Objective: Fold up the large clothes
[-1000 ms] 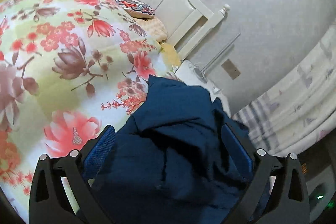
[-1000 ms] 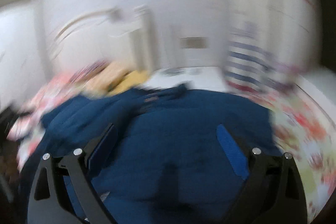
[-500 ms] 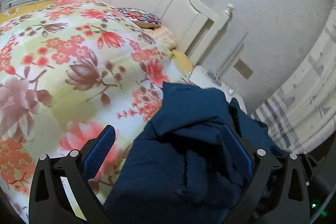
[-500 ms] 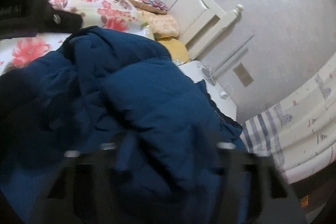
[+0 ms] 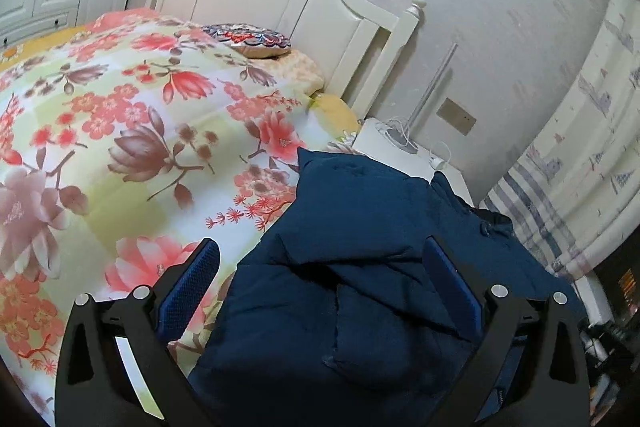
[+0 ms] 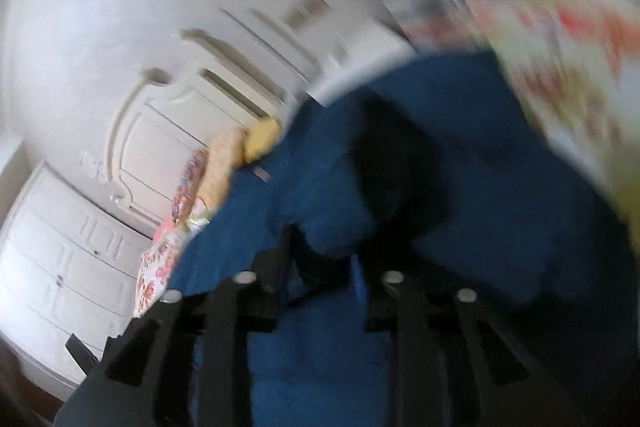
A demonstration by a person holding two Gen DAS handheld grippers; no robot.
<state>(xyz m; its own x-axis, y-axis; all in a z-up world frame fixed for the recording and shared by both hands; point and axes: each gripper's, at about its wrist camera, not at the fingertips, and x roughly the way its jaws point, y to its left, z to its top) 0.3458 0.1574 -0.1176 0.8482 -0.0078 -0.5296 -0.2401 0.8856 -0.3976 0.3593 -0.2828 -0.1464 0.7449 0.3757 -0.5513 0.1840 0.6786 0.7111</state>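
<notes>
Navy jacket (image 5: pixel 360 287) now clamped by right gripper (image 6: pixel 320 251); left gripper (image 5: pixel 320 279) still spread.

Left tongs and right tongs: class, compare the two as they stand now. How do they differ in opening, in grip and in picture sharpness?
The left tongs stand wide open over the navy padded jacket; the right tongs are nearly closed, apparently pinching a fold of it. The left tongs grip nothing, whereas the right tongs seem to hold cloth. The left view is sharp; the right view is tilted and blurred. Both have black frames and blue pads.
</notes>
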